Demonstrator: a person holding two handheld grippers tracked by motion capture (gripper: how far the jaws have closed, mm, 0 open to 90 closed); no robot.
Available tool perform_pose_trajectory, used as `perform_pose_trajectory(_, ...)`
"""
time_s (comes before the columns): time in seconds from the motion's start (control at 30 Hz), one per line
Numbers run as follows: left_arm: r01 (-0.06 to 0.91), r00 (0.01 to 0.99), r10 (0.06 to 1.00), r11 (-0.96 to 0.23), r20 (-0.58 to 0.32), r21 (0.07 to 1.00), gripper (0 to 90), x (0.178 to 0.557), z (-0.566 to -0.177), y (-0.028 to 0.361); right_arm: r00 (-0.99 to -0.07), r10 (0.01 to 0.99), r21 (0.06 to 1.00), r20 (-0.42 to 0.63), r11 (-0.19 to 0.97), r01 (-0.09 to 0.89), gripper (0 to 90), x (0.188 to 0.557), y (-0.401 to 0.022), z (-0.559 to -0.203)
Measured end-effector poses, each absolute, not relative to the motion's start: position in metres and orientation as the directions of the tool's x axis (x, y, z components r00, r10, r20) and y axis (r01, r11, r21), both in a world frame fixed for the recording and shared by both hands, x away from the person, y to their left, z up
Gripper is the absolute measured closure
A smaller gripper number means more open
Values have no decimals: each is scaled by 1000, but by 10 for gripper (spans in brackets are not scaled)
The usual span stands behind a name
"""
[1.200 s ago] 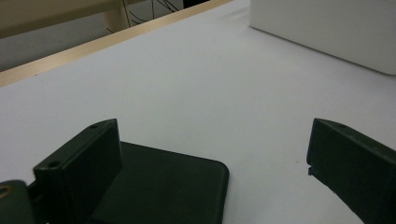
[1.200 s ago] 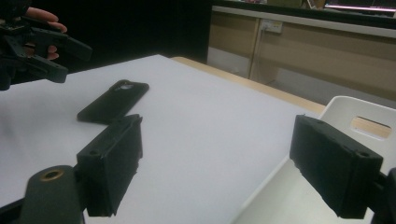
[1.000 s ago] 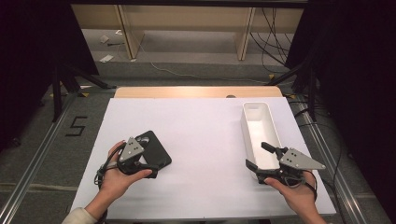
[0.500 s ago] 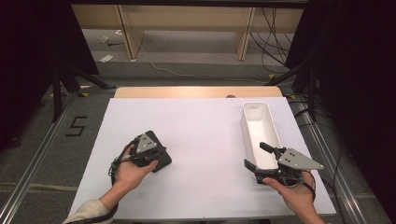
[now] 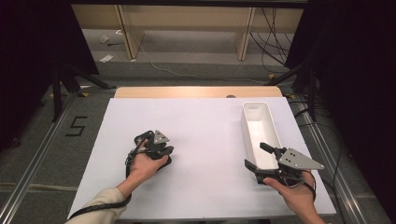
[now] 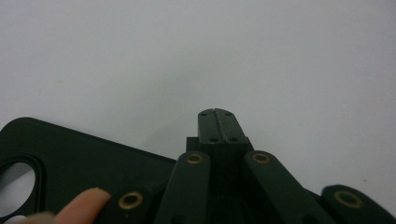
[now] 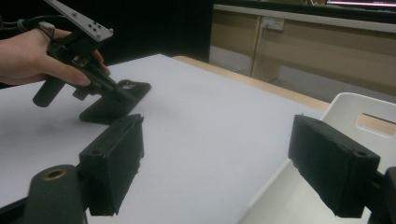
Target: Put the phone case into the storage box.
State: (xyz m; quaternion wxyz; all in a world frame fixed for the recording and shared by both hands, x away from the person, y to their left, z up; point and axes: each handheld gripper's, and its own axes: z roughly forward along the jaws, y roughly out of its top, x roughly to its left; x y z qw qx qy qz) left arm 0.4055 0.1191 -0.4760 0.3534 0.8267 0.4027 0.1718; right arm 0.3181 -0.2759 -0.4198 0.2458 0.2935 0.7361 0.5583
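White sheeting covers the table (image 5: 205,140), with a strip of bare wood along its far edge and dark curtains to either side. Toward the near-left part of the surface lies a black phone case (image 6: 70,158), flat and thin, with a rounded camera cut-out at one end. It looks light and a little flexible, probably rubbery rather than slick, so I would expect it to bend if pinched at a corner and to slide on the sheet if pushed. The best hold is likely across a long edge, one jaw under the lip.

At this moment the left gripper (image 6: 217,125) points down at the sheet just beside the case's edge, its jaws pressed together with nothing between them; a fingertip (image 6: 84,205) rests by the case. The right gripper (image 5: 262,156) hovers at the near-right, jaws spread wide and empty, just over the near end of a long white bin (image 5: 258,126) that stands along the right edge.

Nothing lies between the case and the bin; open sheet separates them, well apart.
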Motion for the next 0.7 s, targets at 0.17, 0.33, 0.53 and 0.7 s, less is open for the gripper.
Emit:
perform_pose_trajectory(0.17,547,617,787,-445,18,709,897,409,-479,114,-707,706,965,-33,205,161,192,318,-276,-420)
perform_pose_trajectory(0.33,561,615,788,-462,28,687,897,413,-483,111,-708,705,965,-32,205,160,192,318,-276,-420)
perform_pose_trajectory(0.53,577,613,790,-473,30,666,897,415,-487,108,-710,704,965,-32,207,162,193,318,-276,-420)
perform_pose_trajectory(0.7,571,620,783,-489,44,660,898,415,-486,107,-710,703,965,-31,206,162,193,318,-276,-420)
